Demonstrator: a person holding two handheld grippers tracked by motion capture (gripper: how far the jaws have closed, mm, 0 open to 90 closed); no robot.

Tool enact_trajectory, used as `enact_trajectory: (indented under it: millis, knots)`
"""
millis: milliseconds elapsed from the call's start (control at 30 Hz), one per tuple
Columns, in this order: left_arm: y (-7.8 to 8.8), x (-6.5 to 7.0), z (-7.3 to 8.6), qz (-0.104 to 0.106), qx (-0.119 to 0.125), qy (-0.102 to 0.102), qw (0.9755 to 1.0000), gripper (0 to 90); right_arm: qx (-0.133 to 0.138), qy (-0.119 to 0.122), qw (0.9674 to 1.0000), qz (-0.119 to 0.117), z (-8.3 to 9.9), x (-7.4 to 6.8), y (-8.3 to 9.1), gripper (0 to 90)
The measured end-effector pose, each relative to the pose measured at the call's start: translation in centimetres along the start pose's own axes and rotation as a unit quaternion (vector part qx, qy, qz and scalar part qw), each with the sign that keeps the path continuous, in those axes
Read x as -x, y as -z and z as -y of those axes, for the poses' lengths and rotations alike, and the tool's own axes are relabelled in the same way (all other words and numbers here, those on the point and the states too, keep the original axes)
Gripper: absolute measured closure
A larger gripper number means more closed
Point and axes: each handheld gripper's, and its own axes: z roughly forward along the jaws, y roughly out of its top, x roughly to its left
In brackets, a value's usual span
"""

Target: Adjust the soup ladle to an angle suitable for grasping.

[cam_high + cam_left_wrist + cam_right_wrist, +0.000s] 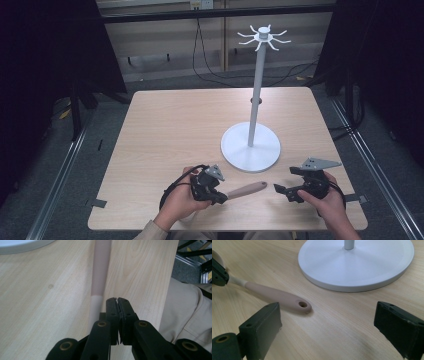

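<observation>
The left gripper is clenched with nothing between its jaws, beside the pink-handled utensil lying flat on the table. Rightward, the right gripper gapes, released. Risk: a closed jaw nudging the handle could roll it toward the white hook stand.

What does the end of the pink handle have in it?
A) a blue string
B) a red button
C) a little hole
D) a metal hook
C: in the right gripper view the rounded end of the pink handle has a small oval hole through it, as it lies on the table.
</observation>
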Motion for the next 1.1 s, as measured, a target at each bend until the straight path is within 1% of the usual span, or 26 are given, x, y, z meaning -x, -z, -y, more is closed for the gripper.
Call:
enact_trajectory:
  millis: [33, 67, 167, 200, 233, 267, 300, 333, 367, 400, 433, 467, 500, 567, 600, 667, 700, 733, 833, 867, 900, 933, 967, 1033, 1067, 1100]
  knots:
    - [-0.1, 0.0, 0.0, 0.000, -0.004, -0.005, 1.0000, 87.9, 0.000, 0.000, 1.0000, 0.001, 0.0, 0.0, 0.0, 7.1]
    - [-0.6, 0.1, 0.1, 0.004, -0.003, 0.007, 1.0000, 88.0, 0.000, 0.000, 1.0000, 0.001, 0.0, -0.1, 0.0, 7.1]
    - [-0.9, 0.2, 0.1, 0.007, -0.005, 0.013, 0.9999, 88.1, -0.001, -0.001, 1.0000, 0.000, 0.0, -0.1, 0.0, 7.1]
    - [-1.2, 0.2, 0.1, 0.009, -0.016, 0.009, 0.9998, 88.1, -0.001, 0.000, 1.0000, 0.000, 0.0, -0.1, 0.0, 7.1]
    - [-1.5, 0.3, 0.1, 0.009, -0.017, 0.009, 0.9998, 88.1, -0.001, 0.001, 1.0000, 0.001, 0.0, -0.1, 0.0, 7.1]
    - [-1.6, 0.2, 0.1, 0.010, -0.031, -0.004, 0.9995, 88.0, -0.001, -0.001, 1.0000, 0.002, 0.0, -0.1, 0.0, 7.1]
    - [-1.6, 0.2, 0.1, 0.010, -0.031, -0.004, 0.9995, 87.8, -0.001, -0.001, 1.0000, 0.002, 0.0, -0.1, 0.0, 7.1]
    - [-2.1, 0.4, 0.1, 0.009, -0.035, -0.004, 0.9993, 87.7, 0.000, 0.000, 1.0000, 0.002, 0.0, -0.1, 0.0, 7.1]
    - [-2.2, 0.5, 0.1, 0.009, -0.035, -0.003, 0.9993, 87.7, 0.000, 0.000, 1.0000, 0.002, 0.0, -0.1, 0.0, 7.1]
    - [-2.2, 0.4, 0.0, 0.012, -0.041, -0.015, 0.9990, 87.8, 0.001, 0.000, 1.0000, 0.002, 0.0, -0.1, 0.0, 7.1]
    - [-2.4, 0.5, 0.0, 0.013, -0.033, -0.008, 0.9993, 87.8, 0.000, -0.001, 1.0000, 0.002, 0.0, -0.1, 0.0, 7.1]
    - [-2.4, 0.7, 0.0, 0.007, -0.030, -0.002, 0.9995, 87.9, 0.000, 0.000, 1.0000, 0.001, 0.0, -0.1, 0.0, 7.1]
    - [-2.4, 0.7, 0.0, 0.007, -0.030, -0.002, 0.9995, 88.2, 0.000, 0.000, 1.0000, 0.001, 0.0, -0.1, 0.0, 7.1]
    - [-2.4, 0.6, 0.0, 0.000, -0.022, 0.008, 0.9997, 88.8, -0.001, -0.001, 1.0000, 0.001, 0.0, -0.1, 0.0, 7.1]
    - [-2.2, 0.3, -0.1, -0.007, -0.032, -0.001, 0.9995, 89.2, -0.001, -0.001, 1.0000, 0.002, 0.0, -0.1, 0.0, 7.1]
    - [-2.2, 0.2, 0.1, -0.013, -0.022, 0.016, 0.9995, 89.6, 0.000, -0.001, 1.0000, 0.002, 0.0, -0.1, 0.0, 7.1]
    - [-2.2, 0.2, 0.1, -0.013, -0.022, 0.016, 0.9995, 90.0, 0.001, 0.001, 1.0000, 0.002, 0.0, -0.1, 0.0, 7.1]
    - [-2.2, 0.2, 0.1, -0.017, -0.019, 0.025, 0.9994, 90.0, 0.001, 0.001, 1.0000, 0.002, 0.0, -0.1, 0.0, 7.1]
    - [-2.2, 0.2, 0.1, -0.018, -0.019, 0.029, 0.9992, 90.0, 0.002, -0.001, 1.0000, 0.001, -0.1, -0.1, 0.0, 7.1]
    - [-2.0, 0.0, 0.0, -0.023, -0.034, 0.016, 0.9990, 90.0, 0.002, 0.000, 1.0000, 0.001, -0.1, -0.1, 0.0, 7.1]
    - [-2.2, 0.1, 0.0, -0.025, -0.021, 0.036, 0.9988, 90.0, 0.002, 0.000, 1.0000, 0.000, -0.1, -0.1, 0.0, 7.1]
    - [-2.1, -0.1, 0.0, -0.024, -0.031, 0.023, 0.9990, 90.0, 0.001, -0.001, 1.0000, 0.001, -0.1, -0.1, 0.0, 7.1]
    - [-2.1, 0.0, 0.0, -0.024, -0.024, 0.031, 0.9989, 90.0, 0.001, -0.001, 1.0000, 0.001, -0.1, -0.1, 0.0, 7.1]
    - [-2.0, -0.2, 0.0, -0.028, -0.026, 0.034, 0.9987, 90.0, 0.001, -0.002, 1.0000, 0.001, -0.1, -0.1, 0.0, 7.1]
    - [-2.1, -0.2, 0.0, -0.029, -0.019, 0.044, 0.9984, 90.0, 0.001, -0.001, 1.0000, 0.001, -0.1, -0.1, 0.0, 7.1]
    - [-2.1, -0.2, 0.0, -0.029, -0.019, 0.044, 0.9984, 90.0, 0.001, -0.001, 1.0000, 0.001, -0.1, -0.1, 0.0, 7.1]
